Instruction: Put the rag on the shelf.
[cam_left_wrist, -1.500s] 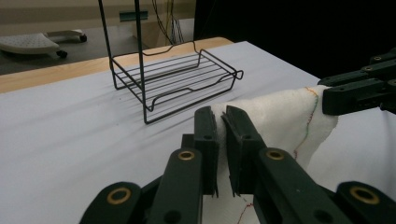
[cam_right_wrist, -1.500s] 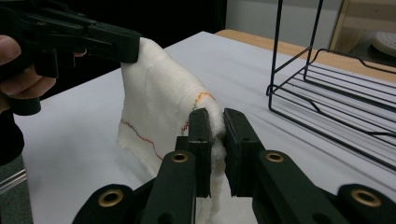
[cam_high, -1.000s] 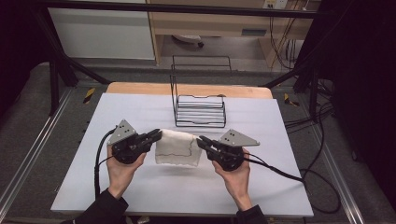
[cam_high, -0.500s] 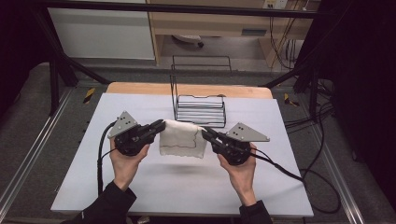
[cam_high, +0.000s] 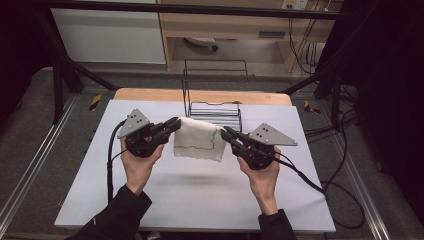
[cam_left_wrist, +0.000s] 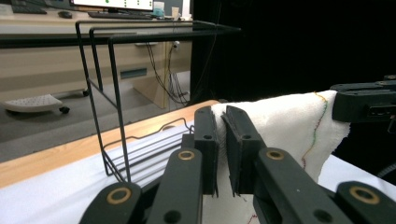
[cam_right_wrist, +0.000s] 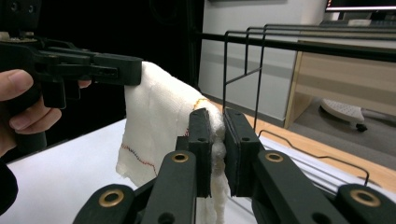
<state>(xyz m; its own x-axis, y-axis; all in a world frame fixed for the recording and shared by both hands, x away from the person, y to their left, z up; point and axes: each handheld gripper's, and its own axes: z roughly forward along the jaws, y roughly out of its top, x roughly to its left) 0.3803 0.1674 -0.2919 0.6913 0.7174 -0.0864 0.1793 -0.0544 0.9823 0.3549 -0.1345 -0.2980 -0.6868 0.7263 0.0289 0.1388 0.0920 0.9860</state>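
White cloth (cam_high: 198, 140), frame centre, clamped at both top corners by left gripper (cam_high: 172, 125) and right gripper (cam_high: 226, 134); next likely: drape over wire rack (cam_high: 215, 100).

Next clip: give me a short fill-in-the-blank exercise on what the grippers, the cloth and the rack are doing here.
1. Each gripper, left gripper and right gripper, is shut on a top corner of the white ____.
2. The cloth hangs ____ the table, clear of it.
3. Behind the cloth stands a black wire ____.
4. The rack holds ____ cloths.

Missing words: cloth; above; rack; no
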